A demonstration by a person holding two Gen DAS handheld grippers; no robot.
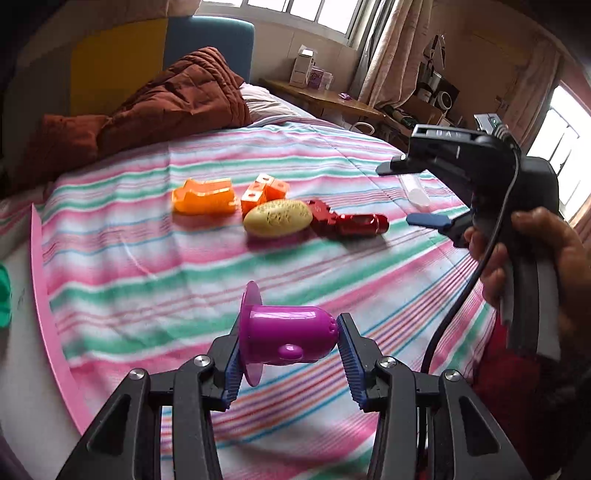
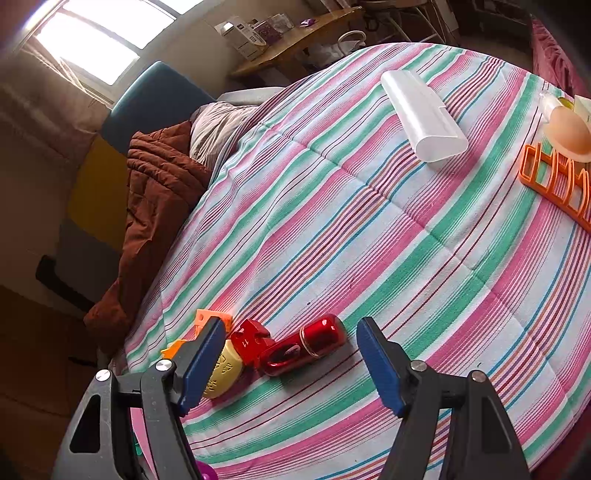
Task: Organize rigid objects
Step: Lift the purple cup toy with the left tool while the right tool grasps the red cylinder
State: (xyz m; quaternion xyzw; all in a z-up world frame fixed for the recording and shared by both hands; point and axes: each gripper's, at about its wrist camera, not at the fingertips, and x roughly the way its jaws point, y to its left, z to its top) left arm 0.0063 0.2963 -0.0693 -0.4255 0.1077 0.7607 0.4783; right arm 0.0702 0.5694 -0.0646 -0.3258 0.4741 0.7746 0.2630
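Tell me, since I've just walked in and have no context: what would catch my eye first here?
First, the purple plastic piece clamped in the left hand-held gripper, close to the lens above the striped bedspread. Beyond it, in the middle of the bed, a bright cluster lies together: orange pieces, a yellow oval and a shiny red capsule. The right hand-held gripper hangs open over that cluster.

You are in a home bedroom: a bed (image 1: pixel 221 258) under a striped cover, a brown quilt (image 1: pixel 177 96) at its eleven o'clock, curtained windows (image 1: pixel 317 14), and a cluttered wooden bench (image 1: pixel 325 98) at one o'clock.
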